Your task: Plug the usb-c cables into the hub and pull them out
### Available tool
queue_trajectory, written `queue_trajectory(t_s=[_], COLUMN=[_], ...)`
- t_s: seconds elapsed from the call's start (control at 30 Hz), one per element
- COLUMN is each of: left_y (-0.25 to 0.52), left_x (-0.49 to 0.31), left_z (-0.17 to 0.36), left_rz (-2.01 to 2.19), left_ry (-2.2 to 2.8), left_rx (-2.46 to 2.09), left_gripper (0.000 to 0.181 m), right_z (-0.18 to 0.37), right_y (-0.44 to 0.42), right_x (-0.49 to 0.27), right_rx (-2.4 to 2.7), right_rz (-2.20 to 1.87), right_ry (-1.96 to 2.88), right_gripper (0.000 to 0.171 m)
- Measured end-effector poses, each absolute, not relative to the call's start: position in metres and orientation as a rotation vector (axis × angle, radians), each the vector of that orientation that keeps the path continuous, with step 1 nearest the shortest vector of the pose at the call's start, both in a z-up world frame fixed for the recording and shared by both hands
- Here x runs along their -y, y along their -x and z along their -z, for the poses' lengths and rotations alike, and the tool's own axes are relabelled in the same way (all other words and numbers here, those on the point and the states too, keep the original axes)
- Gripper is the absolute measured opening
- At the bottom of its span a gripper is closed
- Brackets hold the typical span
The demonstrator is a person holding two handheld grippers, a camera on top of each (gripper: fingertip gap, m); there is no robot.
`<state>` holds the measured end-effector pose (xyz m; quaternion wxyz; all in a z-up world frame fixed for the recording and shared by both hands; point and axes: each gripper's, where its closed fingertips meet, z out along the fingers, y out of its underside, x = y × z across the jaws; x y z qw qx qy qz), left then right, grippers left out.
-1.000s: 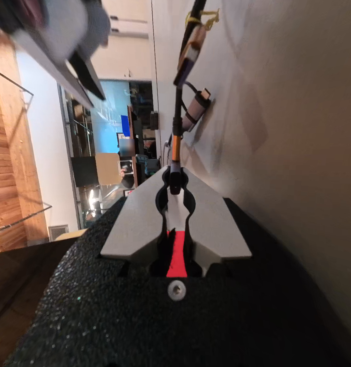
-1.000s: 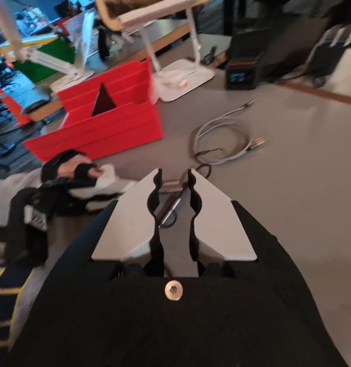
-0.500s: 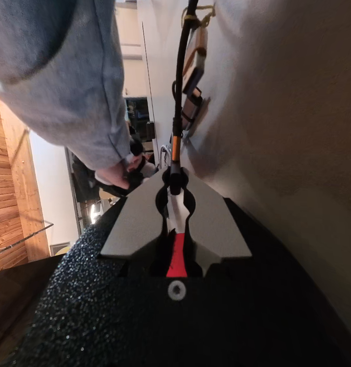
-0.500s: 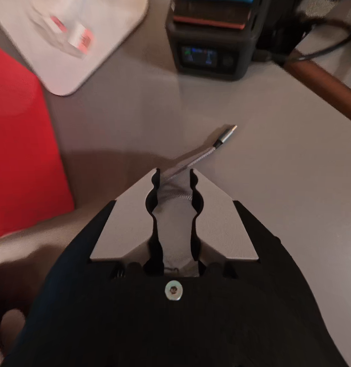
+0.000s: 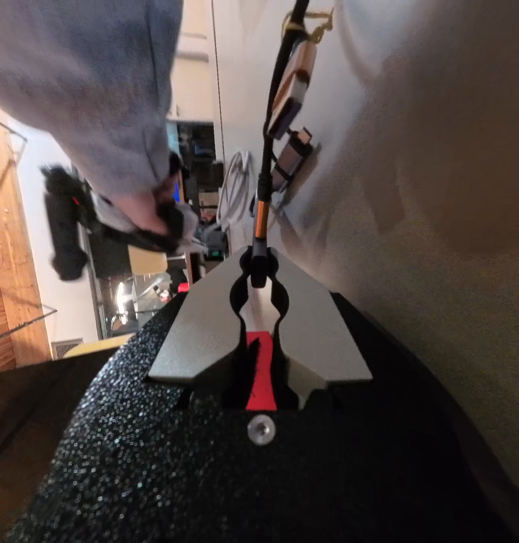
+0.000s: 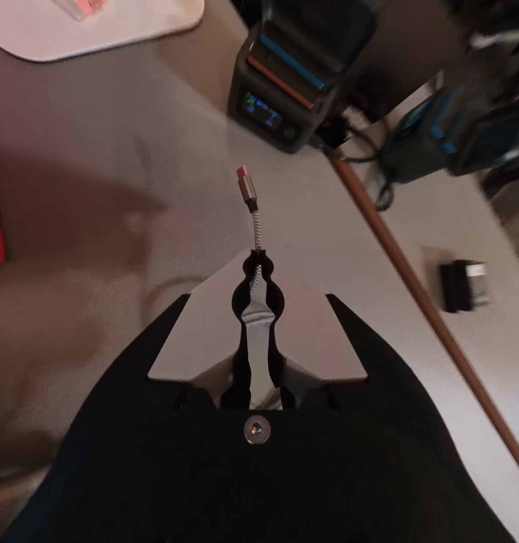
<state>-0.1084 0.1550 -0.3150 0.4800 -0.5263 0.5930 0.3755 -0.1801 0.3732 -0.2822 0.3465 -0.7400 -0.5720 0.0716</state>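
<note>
Right wrist view: we keep the right gripper (image 6: 257, 258) clamped on the braided cable (image 6: 256, 232), plug (image 6: 246, 188) aimed straight; left gripper (image 5: 258, 264) pinches the black cable (image 5: 270, 123)

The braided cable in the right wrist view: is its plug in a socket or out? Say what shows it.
Out. The braided cable is pinched in the right gripper, and its plug stands bare, touching nothing.

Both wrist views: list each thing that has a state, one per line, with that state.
left gripper: shut on the black cable.
black cable: gripped by its plug, running up to the hub.
hub: held off the table.
right gripper: shut on the braided cable.
braided cable: gripped behind its plug, unplugged.
plug: free, off the table.
black box: screen lit.
</note>
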Motion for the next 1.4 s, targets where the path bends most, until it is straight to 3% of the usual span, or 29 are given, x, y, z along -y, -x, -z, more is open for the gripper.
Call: queue_trajectory(t_s=[0.27, 0.67, 0.8, 1.0, 1.4], left_y=[0.142, 0.124, 0.123, 0.122, 0.113], left_x=[-0.168, -0.166, -0.169, -0.168, -0.158], left_z=[0.315, 0.304, 0.302, 0.297, 0.311], left_rz=[-0.807, -0.343, -0.085, 0.243, 0.209], left_ry=[1.587, 1.726, 1.806, 1.855, 1.906], left_rx=[-1.221, -0.957, -0.801, -0.642, -0.791], left_gripper=[0.006, 0.006, 0.006, 0.006, 0.007], right_z=[0.185, 0.167, 0.147, 0.178, 0.251], right_y=[0.076, 0.026, 0.024, 0.018, 0.042], right_x=[-0.323, -0.196, -0.158, -0.133, -0.188], right_rx=[1.434, 1.446, 1.316, 1.379, 1.886], right_rz=[0.092, 0.769, 0.776, 0.85, 0.968], right_ry=[1.397, 0.657, 0.544, 0.448, 0.429], right_gripper=[0.001, 0.001, 0.001, 0.001, 0.001])
